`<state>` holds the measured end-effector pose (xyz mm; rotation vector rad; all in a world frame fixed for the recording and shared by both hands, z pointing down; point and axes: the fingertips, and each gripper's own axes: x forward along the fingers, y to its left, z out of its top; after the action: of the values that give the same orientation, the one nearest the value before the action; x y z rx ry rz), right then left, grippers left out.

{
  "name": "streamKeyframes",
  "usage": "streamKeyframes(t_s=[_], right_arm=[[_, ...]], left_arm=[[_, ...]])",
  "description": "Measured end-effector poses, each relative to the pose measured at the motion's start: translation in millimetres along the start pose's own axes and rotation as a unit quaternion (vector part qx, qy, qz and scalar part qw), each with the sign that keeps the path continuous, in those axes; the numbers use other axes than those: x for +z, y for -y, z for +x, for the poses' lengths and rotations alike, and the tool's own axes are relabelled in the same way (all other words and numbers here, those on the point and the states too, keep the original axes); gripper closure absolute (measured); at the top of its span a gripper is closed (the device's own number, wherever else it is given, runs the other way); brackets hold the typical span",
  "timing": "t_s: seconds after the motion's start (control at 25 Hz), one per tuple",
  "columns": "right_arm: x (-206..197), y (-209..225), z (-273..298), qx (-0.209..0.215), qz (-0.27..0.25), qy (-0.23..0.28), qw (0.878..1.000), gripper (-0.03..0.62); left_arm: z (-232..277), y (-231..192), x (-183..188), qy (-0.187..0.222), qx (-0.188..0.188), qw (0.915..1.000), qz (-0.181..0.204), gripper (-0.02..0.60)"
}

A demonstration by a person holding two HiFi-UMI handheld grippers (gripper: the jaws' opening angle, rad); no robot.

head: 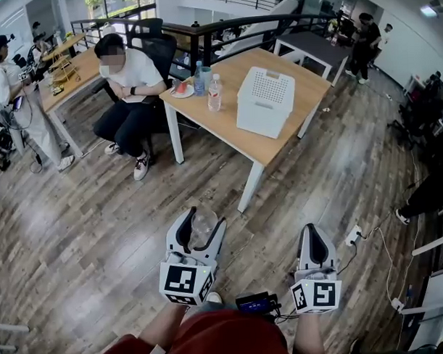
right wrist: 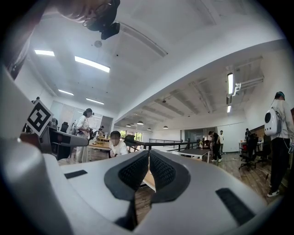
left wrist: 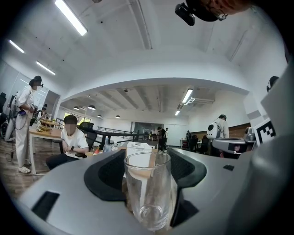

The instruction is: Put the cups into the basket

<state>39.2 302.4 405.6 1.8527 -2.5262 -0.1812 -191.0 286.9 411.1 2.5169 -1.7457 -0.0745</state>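
Head view: the left gripper (head: 203, 223) grasps a clear glass cup (head: 204, 233) above the wooden floor (head: 78, 214), well apart from the table (head: 278, 145) that bears the white basket (head: 266, 100). The right gripper (head: 312, 231) is clenched and empty. This cup has yet to reach the basket, and the basket's contents are hidden.

Left gripper view: the cup stands upright between the dark pads. It is transparent, empty, straight-walled and thick-based.

Right gripper view: the pads meet with nothing between them.
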Motion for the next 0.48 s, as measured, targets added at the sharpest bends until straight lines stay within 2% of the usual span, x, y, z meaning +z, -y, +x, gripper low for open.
streamKeyframes(t_s=[0.48], right_arm=[[-7, 20, 29, -0.002, 0.004, 0.005, 1.000, 0.582]], left_arm=[[37, 2, -1, -0.002, -0.009, 0.9999, -0.005, 0.291]])
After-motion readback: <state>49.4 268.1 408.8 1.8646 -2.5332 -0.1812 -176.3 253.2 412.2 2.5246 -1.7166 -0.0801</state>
